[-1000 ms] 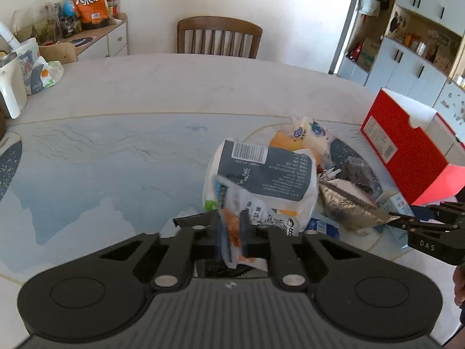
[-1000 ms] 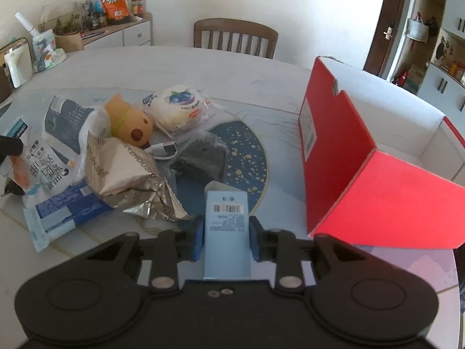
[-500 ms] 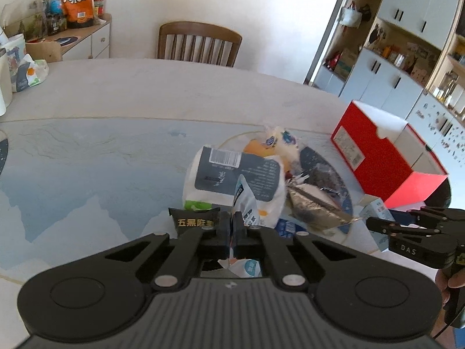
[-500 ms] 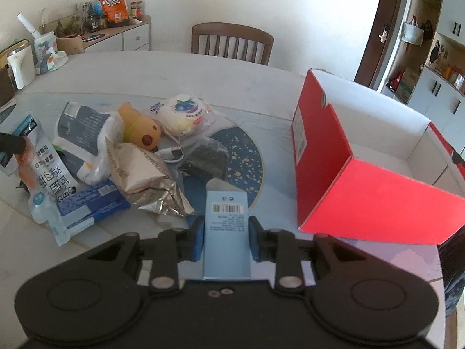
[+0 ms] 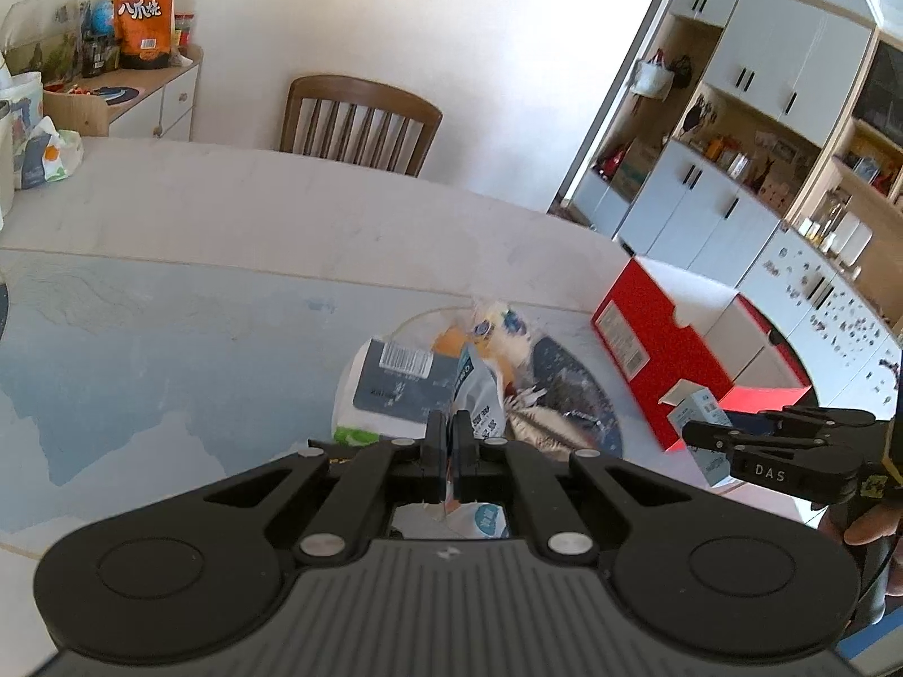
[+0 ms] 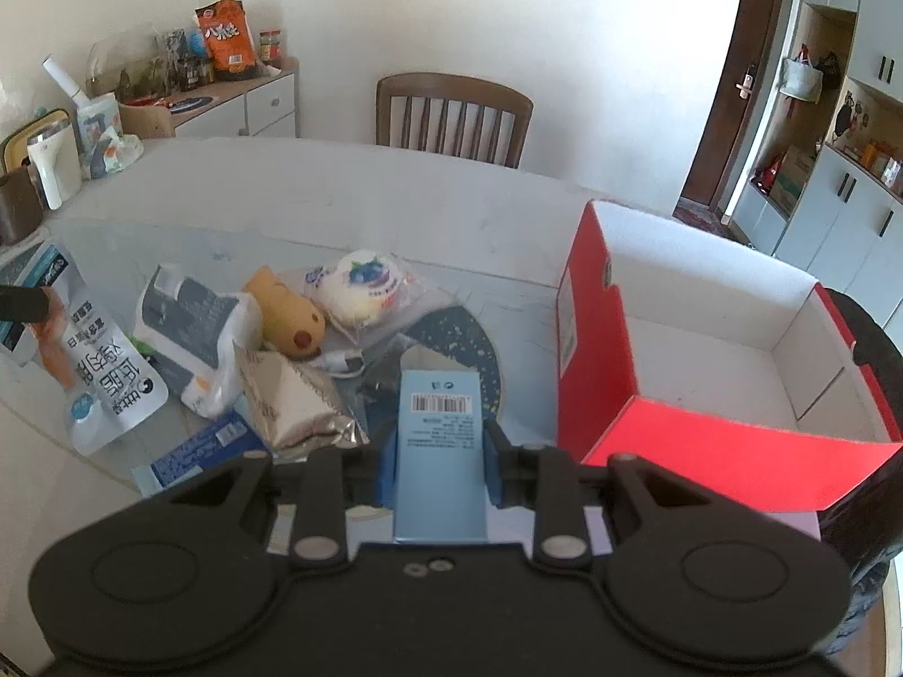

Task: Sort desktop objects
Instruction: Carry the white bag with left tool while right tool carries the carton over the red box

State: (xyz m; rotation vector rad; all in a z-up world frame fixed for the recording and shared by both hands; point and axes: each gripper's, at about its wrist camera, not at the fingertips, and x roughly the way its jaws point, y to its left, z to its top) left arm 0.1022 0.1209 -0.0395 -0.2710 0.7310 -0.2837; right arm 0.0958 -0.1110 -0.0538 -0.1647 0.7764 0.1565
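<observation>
Bench (image 6: 338,197), pale marble-look top, large round. Red cardboard box (image 6: 598,361), white inside, open, at right. Left tool (image 5: 450,440) clamped on white-blue plastic pouch (image 6: 96,372), lifted clear of heap. Right tool (image 6: 437,451) clamped on light blue carton (image 6: 440,440), held just beside box.

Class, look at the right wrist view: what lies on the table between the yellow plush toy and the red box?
In the right wrist view, a wrapped blueberry bun and a round dark speckled mat lie between the yellow plush toy and the red box.
</observation>
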